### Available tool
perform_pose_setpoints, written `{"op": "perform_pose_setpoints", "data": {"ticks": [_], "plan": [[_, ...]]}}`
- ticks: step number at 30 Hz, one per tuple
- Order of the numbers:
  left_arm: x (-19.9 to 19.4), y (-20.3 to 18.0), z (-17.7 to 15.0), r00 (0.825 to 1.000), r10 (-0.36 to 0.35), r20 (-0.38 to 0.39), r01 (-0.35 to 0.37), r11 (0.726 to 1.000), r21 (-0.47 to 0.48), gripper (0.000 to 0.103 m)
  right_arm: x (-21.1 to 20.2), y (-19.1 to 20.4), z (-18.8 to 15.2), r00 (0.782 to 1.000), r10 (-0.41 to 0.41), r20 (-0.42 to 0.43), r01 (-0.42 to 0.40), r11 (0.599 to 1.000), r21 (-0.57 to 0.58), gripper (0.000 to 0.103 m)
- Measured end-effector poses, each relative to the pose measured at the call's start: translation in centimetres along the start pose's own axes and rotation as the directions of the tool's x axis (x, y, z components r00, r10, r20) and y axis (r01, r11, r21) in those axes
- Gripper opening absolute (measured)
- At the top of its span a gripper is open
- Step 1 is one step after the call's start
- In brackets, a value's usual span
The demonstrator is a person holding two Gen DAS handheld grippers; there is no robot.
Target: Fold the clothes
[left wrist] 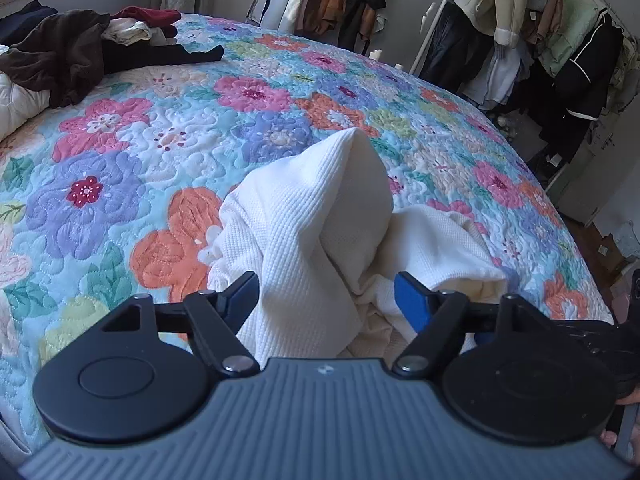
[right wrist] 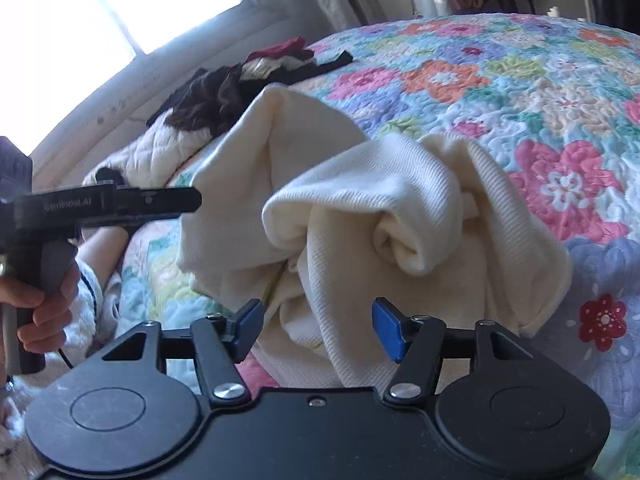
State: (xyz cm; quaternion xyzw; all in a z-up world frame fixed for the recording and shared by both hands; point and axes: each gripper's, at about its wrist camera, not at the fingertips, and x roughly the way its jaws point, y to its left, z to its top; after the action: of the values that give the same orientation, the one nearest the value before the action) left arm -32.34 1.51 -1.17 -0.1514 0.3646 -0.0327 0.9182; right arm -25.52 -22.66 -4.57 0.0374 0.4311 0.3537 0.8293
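Note:
A cream-white knitted garment (left wrist: 320,216) lies crumpled in a heap on the floral quilt (left wrist: 120,168). My left gripper (left wrist: 326,296) is open, its blue pads on either side of the garment's near folds, with cloth between the jaws. In the right wrist view the same garment (right wrist: 360,208) is bunched and rolled. My right gripper (right wrist: 318,326) is open with cloth lying between its pads. The left gripper's body (right wrist: 104,204) shows at the left of that view, held in a hand.
A pile of dark brown, red and cream clothes (left wrist: 72,48) lies at the bed's far left corner, also in the right wrist view (right wrist: 248,80). A clothes rack with hanging coats (left wrist: 540,40) stands beyond the bed's right edge. A window (right wrist: 100,4) is behind the bed.

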Motion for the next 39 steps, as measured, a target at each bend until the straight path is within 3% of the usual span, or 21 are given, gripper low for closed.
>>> {"op": "perform_pose_setpoints", "data": {"ticks": [2, 3, 4, 5, 6, 9, 13, 16, 19, 22, 26, 31, 33, 35, 36, 37, 39], "plan": [[1.1, 0.1, -0.4, 1.000, 0.020, -0.021, -0.019, 1.000, 0.018, 0.078, 1.3, 0.8, -0.4, 0.995, -0.098, 0.007, 0.098, 0.992, -0.075, 0.065], [1.8, 0.2, -0.6, 0.999, 0.032, -0.033, -0.031, 0.999, 0.023, 0.078, 1.7, 1.1, -0.4, 0.989, -0.147, 0.027, 0.150, 0.982, -0.111, 0.046], [2.6, 0.3, -0.7, 0.998, 0.044, -0.044, -0.043, 0.999, 0.023, 0.070, 2.1, 1.2, -0.2, 0.982, -0.183, 0.057, 0.189, 0.971, -0.146, 0.027], [3.2, 0.6, -0.6, 0.997, 0.053, -0.063, -0.053, 0.999, 0.012, 0.051, 2.2, 1.0, 0.6, 0.976, -0.198, 0.087, 0.209, 0.966, -0.151, 0.007], [3.6, 1.1, -0.2, 0.995, 0.045, -0.087, -0.048, 0.998, -0.030, 0.010, 2.2, 0.8, 1.4, 0.970, -0.212, 0.117, 0.229, 0.961, -0.155, 0.006], [3.6, 2.3, 1.4, 0.997, -0.002, -0.079, -0.006, 0.994, -0.107, 0.010, 0.9, -0.1, 4.2, 0.933, -0.259, 0.251, 0.295, 0.949, -0.115, 0.006], [4.0, 2.1, 4.2, 0.990, 0.133, -0.045, -0.133, 0.991, 0.005, 0.010, -0.6, -1.9, 8.8, 0.884, -0.330, 0.332, 0.366, 0.929, -0.051, 0.006], [4.8, 3.9, 5.7, 0.976, 0.214, -0.034, -0.215, 0.976, -0.038, 0.010, -0.9, -3.3, 11.3, 0.852, -0.384, 0.356, 0.414, 0.910, -0.009, 0.006], [5.1, 6.5, 5.9, 0.959, 0.282, -0.019, -0.281, 0.947, -0.154, 0.010, -0.5, -4.7, 12.6, 0.845, -0.414, 0.338, 0.428, 0.903, 0.034, 0.006], [5.0, 7.5, 5.1, 0.968, 0.250, -0.013, -0.247, 0.943, -0.224, 0.010, 0.1, -6.2, 12.3, 0.847, -0.435, 0.307, 0.425, 0.899, 0.103, 0.006], [4.6, 6.2, 4.6, 0.972, 0.233, 0.010, -0.228, 0.960, -0.165, 0.010, -0.1, -7.7, 12.6, 0.830, -0.464, 0.309, 0.444, 0.886, 0.136, 0.005], [5.2, 6.3, 4.4, 0.964, 0.266, -0.014, -0.264, 0.948, -0.178, 0.012, -2.5, -9.7, 15.1, 0.737, -0.591, 0.326, 0.565, 0.805, 0.183, 0.003], [5.3, 6.1, 4.5, 0.965, 0.263, -0.008, -0.260, 0.948, -0.183, 0.012, -2.1, -11.1, 15.9, 0.756, -0.599, 0.264, 0.565, 0.801, 0.197, 0.003], [5.0, 5.3, 4.7, 0.966, 0.256, 0.018, -0.250, 0.954, -0.163, 0.013, -1.6, -12.2, 15.6, 0.794, -0.567, 0.220, 0.524, 0.822, 0.225, 0.005], [4.6, 4.5, 4.7, 0.966, 0.255, 0.038, -0.248, 0.959, -0.138, 0.019, -1.2, -12.3, 15.3, 0.814, -0.545, 0.203, 0.506, 0.835, 0.216, 0.006], [4.1, 3.7, 4.8, 0.966, 0.252, 0.059, -0.245, 0.963, -0.109, 0.026, -0.9, -12.2, 14.8, 0.815, -0.547, 0.193, 0.509, 0.834, 0.212, 0.007], [2.9, 2.2, 4.6, 0.966, 0.234, 0.107, -0.229, 0.972, -0.059, 0.037, -0.5, -11.8, 13.8, 0.816, -0.552, 0.174, 0.517, 0.830, 0.208, 0.018]]}}
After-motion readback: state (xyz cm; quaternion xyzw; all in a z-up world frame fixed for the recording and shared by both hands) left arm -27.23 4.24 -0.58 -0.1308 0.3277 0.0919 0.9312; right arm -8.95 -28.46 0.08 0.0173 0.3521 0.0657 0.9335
